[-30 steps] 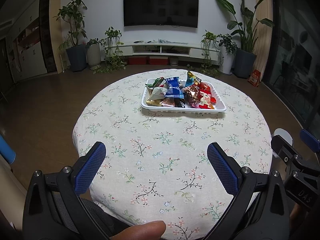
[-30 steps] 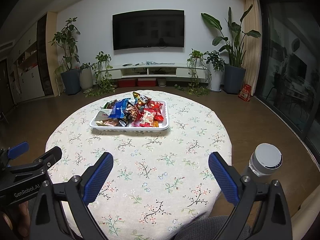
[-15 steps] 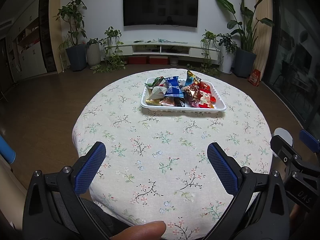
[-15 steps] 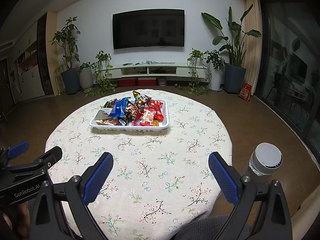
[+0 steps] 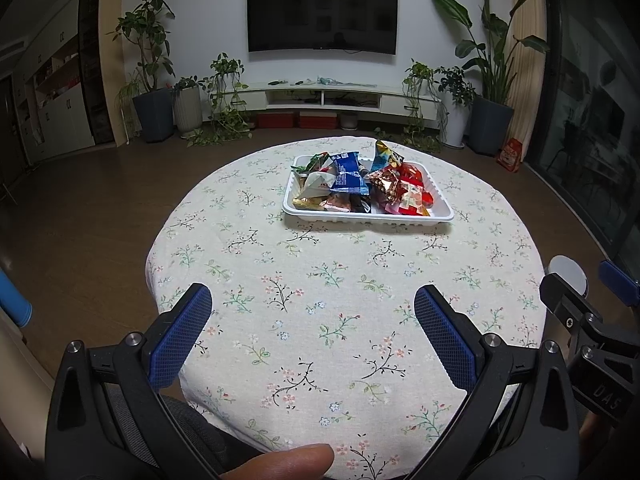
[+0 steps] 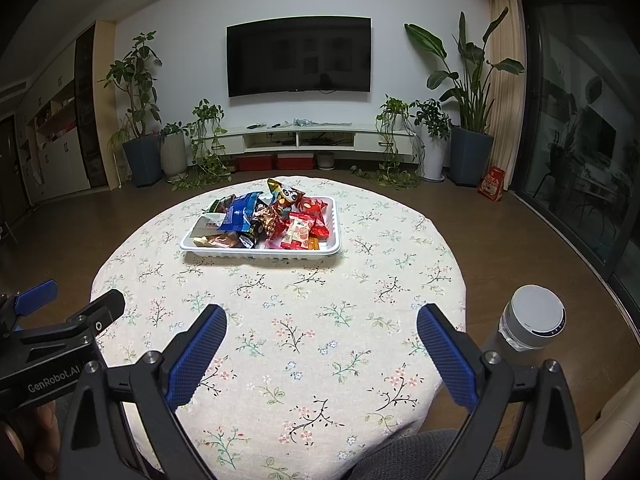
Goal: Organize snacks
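Observation:
A white tray (image 5: 442,213) holds a heap of snack packets, among them a blue packet (image 5: 349,173) and red ones (image 5: 414,196). It sits at the far middle of a round table with a floral cloth (image 5: 340,288). The tray also shows in the right wrist view (image 6: 334,246). My left gripper (image 5: 313,300) is open and empty, held over the near edge of the table, well short of the tray. My right gripper (image 6: 322,318) is open and empty, also at the near edge. Each gripper shows at the side of the other's view.
A bottle with a white cap (image 6: 532,322) stands beside the table at the near right. Beyond the table are a brown floor, a TV wall (image 5: 322,16), a low white cabinet and several potted plants. A glass door is at the right.

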`<state>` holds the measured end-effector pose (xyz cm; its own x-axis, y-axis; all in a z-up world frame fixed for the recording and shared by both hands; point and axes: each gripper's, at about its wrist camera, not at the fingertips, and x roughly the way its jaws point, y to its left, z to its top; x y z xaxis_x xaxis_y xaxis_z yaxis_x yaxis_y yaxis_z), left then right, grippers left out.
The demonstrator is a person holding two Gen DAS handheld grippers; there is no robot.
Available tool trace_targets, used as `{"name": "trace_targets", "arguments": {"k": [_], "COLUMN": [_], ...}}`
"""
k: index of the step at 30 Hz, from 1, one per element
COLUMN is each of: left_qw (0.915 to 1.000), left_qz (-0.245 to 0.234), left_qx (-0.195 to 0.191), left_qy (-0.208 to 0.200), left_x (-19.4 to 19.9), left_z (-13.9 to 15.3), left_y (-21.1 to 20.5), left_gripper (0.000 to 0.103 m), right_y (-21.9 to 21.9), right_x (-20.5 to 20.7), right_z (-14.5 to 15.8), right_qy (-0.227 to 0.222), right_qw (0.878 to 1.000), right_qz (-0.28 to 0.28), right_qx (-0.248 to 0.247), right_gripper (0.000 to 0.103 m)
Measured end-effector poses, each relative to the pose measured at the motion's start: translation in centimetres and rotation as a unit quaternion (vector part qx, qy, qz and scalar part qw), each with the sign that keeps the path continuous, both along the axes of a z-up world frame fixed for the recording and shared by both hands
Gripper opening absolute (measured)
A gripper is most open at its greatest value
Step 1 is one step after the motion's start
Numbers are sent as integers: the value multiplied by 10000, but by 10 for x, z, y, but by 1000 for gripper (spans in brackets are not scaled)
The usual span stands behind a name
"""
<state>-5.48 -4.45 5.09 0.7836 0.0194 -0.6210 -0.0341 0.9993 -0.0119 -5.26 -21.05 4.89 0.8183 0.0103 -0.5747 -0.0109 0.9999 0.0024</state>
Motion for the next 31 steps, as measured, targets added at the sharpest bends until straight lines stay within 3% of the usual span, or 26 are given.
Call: {"name": "trace_targets", "arguments": {"k": [31], "left_qw": [9999], "left_qz": [-73], "left_qx": [-86], "left_qy": [-83], "left_x": [0], "left_z": [-3], "left_y": [3], "left_gripper": [103], "right_y": [-2], "right_x": [-5], "right_z": [-5], "right_qy": [66], "right_qw": [10000], "right_qz": [-11], "right_qx": [39], "right_gripper": [98]}}
